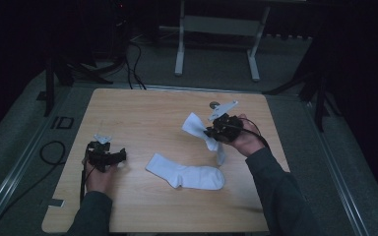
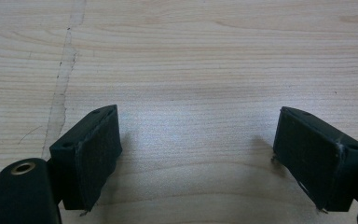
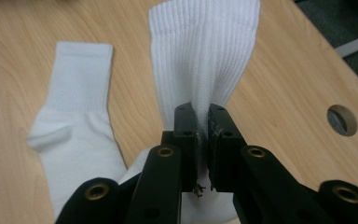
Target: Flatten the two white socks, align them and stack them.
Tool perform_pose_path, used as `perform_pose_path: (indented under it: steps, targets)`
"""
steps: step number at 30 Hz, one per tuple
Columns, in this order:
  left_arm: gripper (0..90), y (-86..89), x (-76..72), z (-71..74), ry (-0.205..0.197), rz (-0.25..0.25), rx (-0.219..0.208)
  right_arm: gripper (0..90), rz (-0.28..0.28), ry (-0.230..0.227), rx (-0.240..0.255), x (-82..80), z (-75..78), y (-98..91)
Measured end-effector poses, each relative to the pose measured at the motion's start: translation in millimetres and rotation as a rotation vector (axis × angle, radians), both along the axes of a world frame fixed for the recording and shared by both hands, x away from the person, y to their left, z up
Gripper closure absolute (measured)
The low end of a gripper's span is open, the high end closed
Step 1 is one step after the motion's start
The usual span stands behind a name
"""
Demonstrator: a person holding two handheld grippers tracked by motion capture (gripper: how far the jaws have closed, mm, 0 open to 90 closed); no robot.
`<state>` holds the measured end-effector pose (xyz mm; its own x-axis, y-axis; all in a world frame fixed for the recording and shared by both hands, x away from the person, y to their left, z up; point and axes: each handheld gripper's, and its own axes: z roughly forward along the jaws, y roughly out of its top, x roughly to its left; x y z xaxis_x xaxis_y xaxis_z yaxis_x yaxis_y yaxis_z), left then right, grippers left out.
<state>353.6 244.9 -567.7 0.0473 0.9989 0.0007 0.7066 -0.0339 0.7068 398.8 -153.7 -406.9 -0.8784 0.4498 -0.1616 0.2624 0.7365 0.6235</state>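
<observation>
The right gripper (image 3: 203, 140) has its fingers closed on a white sock (image 3: 200, 56), pinched near the middle and lifted off the tabletop (image 1: 142, 108). A second white sock (image 1: 187, 174) lies flat, just beside the lifted one. The left gripper (image 2: 191, 154) hovers with fingers wide apart, holding nothing, well apart from the flat sock. The pinch catches little cloth, so the lifted sock may slip out if swung.

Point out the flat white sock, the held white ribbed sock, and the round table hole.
flat white sock (image 1: 187, 176), high view, mid-foot.
held white ribbed sock (image 3: 200, 51), right gripper view, ribbed cuff.
round table hole (image 3: 341, 120), right gripper view, opening.
</observation>
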Motion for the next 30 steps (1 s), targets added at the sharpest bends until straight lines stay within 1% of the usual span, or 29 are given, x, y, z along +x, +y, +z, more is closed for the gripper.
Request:
perform_pose_path:
  steps: [1, 2, 3, 7, 8, 11, 14, 17, 22, 26, 28, 30]
  targets:
    - [15.0, 0.0, 0.0, 0.0, 0.000, 0.000, 0.000, 83.2, 0.006, -0.006, 0.011, -3.6, 6.0, -1.7]
    - [15.0, 0.0, 0.0, 0.0, 0.000, 0.000, 0.000, 83.2, 0.006, -0.006, 0.011, -3.6, 6.0, -1.7]
    - [15.1, 0.0, 0.0, 0.0, -0.001, 0.000, 0.000, 83.1, 0.012, -0.007, 0.024, -7.6, 11.0, -3.1]
    - [15.1, 0.0, 0.0, 0.0, 0.000, 0.000, 0.001, 83.1, 0.028, -0.014, 0.032, -18.1, 18.0, -4.8]
    - [15.1, 0.0, 0.0, 0.0, -0.001, 0.000, 0.000, 83.1, 0.028, -0.014, 0.032, -18.1, 18.0, -4.8]
    - [15.1, 0.2, -0.1, 0.1, 0.001, -0.002, 0.002, 83.1, 0.048, -0.021, 0.045, -29.8, 24.9, -6.6]
    - [15.1, 0.0, 0.0, -0.2, -0.003, 0.000, 0.000, 83.0, 0.057, -0.036, 0.047, -38.7, 28.8, -8.1]
    - [15.0, -0.1, 0.0, -0.1, -0.002, 0.001, 0.000, 83.1, 0.052, -0.031, 0.052, -48.3, 29.6, -9.8]
    - [15.1, -0.1, 0.0, -0.1, -0.002, 0.001, 0.001, 83.0, 0.076, -0.035, 0.052, -65.0, 30.0, -11.5]
    - [15.1, 0.0, 0.0, -0.2, -0.002, 0.001, 0.001, 83.0, 0.086, -0.038, 0.056, -73.2, 31.0, -14.0]
    - [15.0, 0.1, -0.1, 0.0, 0.000, -0.001, 0.002, 83.0, 0.084, -0.028, 0.055, -75.5, 28.2, -14.6]
    - [15.1, 0.1, 0.0, -0.1, 0.000, -0.001, 0.002, 83.0, 0.089, -0.014, 0.047, -76.4, 22.1, -12.9]
